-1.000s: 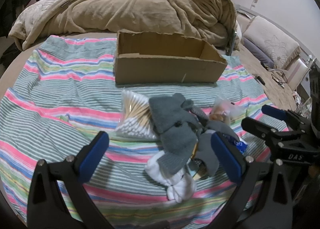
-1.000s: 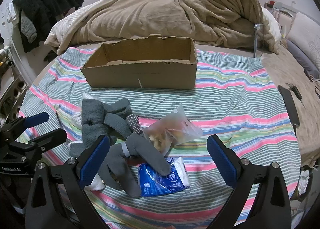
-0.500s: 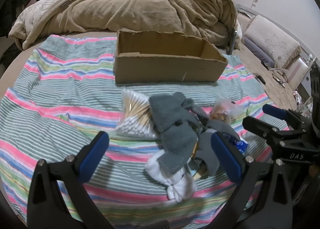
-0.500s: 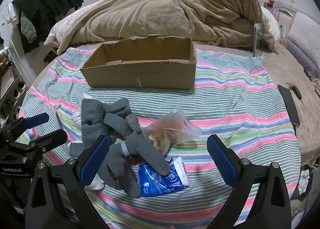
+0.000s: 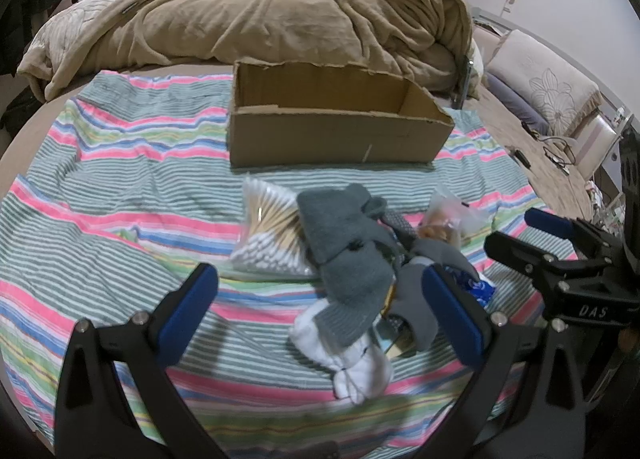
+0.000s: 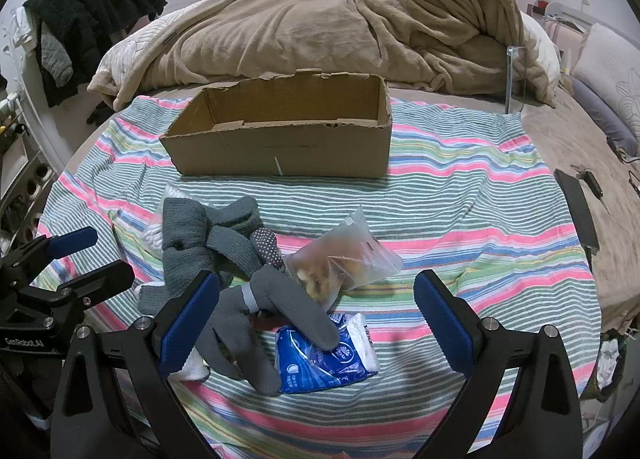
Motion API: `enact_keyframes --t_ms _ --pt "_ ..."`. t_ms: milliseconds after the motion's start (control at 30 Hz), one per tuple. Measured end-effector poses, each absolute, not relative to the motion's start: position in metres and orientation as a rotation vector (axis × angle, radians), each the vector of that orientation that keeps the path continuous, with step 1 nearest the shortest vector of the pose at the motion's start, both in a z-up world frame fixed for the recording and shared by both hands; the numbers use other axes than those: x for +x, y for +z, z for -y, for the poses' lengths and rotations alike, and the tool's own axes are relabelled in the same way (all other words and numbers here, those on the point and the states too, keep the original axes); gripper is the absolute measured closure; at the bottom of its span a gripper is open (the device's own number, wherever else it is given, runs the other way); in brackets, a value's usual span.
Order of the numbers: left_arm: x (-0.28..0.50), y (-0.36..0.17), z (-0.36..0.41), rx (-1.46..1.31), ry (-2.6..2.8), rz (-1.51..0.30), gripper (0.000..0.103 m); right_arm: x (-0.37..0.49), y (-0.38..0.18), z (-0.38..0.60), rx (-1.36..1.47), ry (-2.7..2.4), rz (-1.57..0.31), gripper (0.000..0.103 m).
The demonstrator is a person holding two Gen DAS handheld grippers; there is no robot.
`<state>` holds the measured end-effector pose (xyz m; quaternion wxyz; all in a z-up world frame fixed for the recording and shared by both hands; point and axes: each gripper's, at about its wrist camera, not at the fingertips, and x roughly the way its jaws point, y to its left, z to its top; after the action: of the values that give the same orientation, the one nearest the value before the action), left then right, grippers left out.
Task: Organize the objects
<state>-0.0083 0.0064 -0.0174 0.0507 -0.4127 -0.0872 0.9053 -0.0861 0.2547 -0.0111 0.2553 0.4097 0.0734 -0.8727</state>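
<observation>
An open cardboard box (image 5: 336,135) (image 6: 280,151) stands on the striped cloth (image 5: 120,187). In front of it lies a pile: a bag of cotton swabs (image 5: 268,235), grey socks and gloves (image 5: 344,251) (image 6: 224,243), a white sock (image 5: 356,367), a clear snack bag (image 6: 344,263) (image 5: 444,219) and a blue tissue pack (image 6: 324,355). My left gripper (image 5: 320,311) is open and empty, just short of the pile. My right gripper (image 6: 316,323) is open and empty, its jaws either side of the tissue pack and a grey glove.
A rumpled tan blanket (image 6: 320,27) lies behind the box. Dark clothes (image 6: 92,7) hang at the far left. A black phone (image 6: 576,207) and cables lie on the bed to the right. A pillow (image 5: 548,83) sits at the right.
</observation>
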Motion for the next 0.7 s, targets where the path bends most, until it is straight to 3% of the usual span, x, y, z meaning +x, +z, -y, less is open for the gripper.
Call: enact_keyframes --t_ms 700 --pt "-0.0083 -0.0169 -0.0077 -1.257 2.753 0.266 0.001 -0.0868 -0.0111 -0.255 1.111 -2.37 -0.203 0.003"
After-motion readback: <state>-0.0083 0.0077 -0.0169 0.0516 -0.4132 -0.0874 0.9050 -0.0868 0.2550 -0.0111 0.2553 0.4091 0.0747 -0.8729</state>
